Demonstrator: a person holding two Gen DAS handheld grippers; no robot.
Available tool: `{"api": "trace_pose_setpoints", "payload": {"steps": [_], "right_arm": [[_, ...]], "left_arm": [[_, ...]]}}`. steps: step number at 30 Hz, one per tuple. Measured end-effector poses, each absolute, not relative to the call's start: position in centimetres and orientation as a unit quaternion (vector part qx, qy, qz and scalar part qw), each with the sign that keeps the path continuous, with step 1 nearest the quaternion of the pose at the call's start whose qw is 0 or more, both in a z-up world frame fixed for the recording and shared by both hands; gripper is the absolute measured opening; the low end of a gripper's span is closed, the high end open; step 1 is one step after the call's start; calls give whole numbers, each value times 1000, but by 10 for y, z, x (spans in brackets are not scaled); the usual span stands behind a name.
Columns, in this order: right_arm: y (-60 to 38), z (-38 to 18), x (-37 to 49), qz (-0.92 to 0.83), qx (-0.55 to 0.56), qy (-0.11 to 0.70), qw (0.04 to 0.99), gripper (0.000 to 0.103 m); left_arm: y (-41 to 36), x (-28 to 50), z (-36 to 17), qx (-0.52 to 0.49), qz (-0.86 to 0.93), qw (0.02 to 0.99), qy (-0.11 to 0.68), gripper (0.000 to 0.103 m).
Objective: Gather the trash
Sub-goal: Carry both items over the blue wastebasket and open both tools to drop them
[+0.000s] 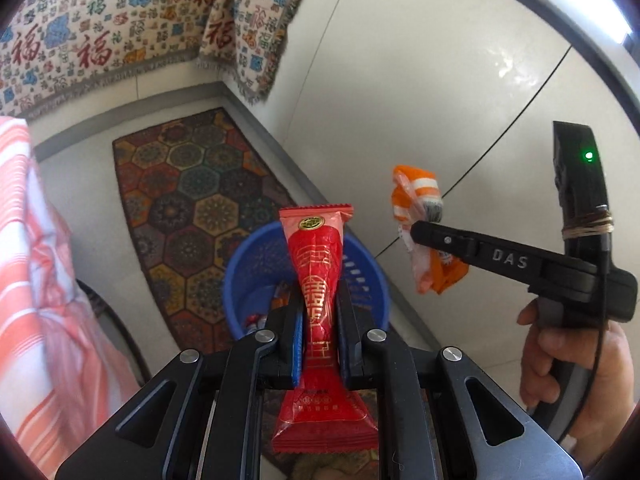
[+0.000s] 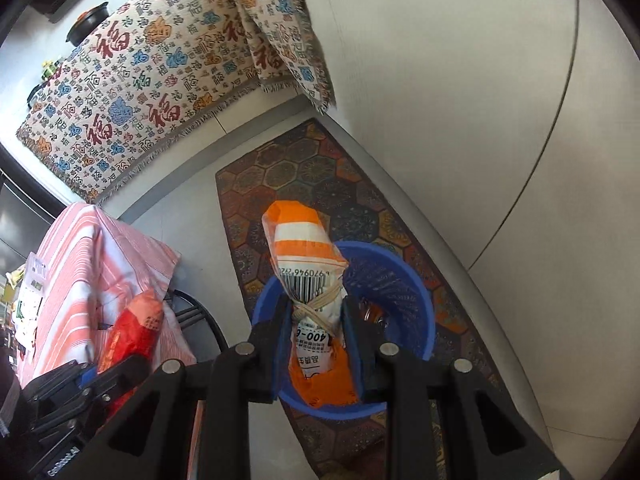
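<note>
In the left wrist view my left gripper (image 1: 320,304) is shut on a red snack wrapper (image 1: 318,256) with gold print, held upright right over a blue plastic basket (image 1: 240,276). To the right, my right gripper (image 1: 420,234) pinches a crumpled orange and white packet (image 1: 414,192), and a hand (image 1: 568,360) grips its handle. In the right wrist view my right gripper (image 2: 316,316) is shut on that orange and white packet (image 2: 298,240), barcode facing up, above the blue basket (image 2: 416,292). The left gripper (image 2: 120,364) and red wrapper (image 2: 136,320) show at lower left.
The basket stands on a hexagon-patterned rug (image 1: 192,200) and holds a few wrappers (image 1: 256,320). A fringed throw (image 1: 100,40) printed with characters hangs behind. A pink striped cloth (image 2: 92,264) lies at left, over a black wire frame (image 2: 200,312). Pale floor tiles (image 1: 440,80) spread to the right.
</note>
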State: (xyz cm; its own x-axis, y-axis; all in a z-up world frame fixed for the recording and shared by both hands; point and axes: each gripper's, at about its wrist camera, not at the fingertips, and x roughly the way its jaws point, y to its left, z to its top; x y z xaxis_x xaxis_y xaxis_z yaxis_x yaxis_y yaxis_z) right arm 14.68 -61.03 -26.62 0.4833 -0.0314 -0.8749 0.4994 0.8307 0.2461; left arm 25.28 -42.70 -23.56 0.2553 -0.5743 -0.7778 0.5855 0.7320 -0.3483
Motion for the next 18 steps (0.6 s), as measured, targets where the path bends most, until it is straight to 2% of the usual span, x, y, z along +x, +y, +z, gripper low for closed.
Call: {"api": "trace_pose_setpoints", "payload": {"steps": [15, 17, 18], "right_arm": [[-645, -296, 137, -176, 293, 485, 805, 28], [-648, -297, 138, -179, 299, 480, 805, 30], [-650, -297, 139, -180, 301, 478, 805, 32]], "left_arm": [[-473, 273, -278, 25, -372, 778, 505, 14], [-478, 277, -283, 24, -375, 775, 508, 28], [-478, 278, -283, 24, -374, 776, 507, 46]]}}
